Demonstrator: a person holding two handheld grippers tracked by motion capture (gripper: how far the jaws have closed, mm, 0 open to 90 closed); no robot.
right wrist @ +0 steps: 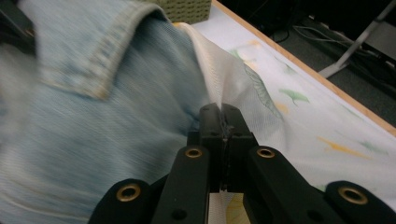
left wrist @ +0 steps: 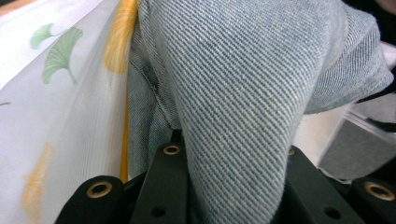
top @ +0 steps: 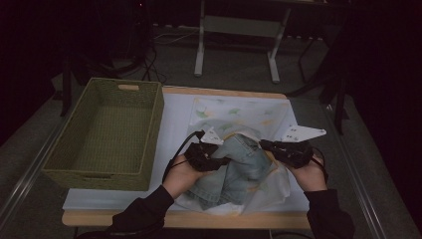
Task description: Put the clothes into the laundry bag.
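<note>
Pale blue jeans [top: 245, 167] lie bunched on a white mesh bag [top: 239, 113] printed with green and yellow leaves. My left gripper [top: 225, 160] comes in from the left and is shut on a thick fold of the jeans [left wrist: 243, 93], which runs between its jaws [left wrist: 233, 186]. The bag's mesh [left wrist: 60, 107] hangs just left of that fold. From the right, my right gripper [top: 264, 146] has its jaws pressed together [right wrist: 223, 116] on the bag's white edge [right wrist: 219, 79], with the jeans [right wrist: 107, 107] lying against it on the left.
A green woven basket [top: 107, 132] stands on the table's left side, close to my left hand. The wooden table edge [top: 224, 92] runs along the back. A metal stand [top: 236, 27] is on the floor beyond the table.
</note>
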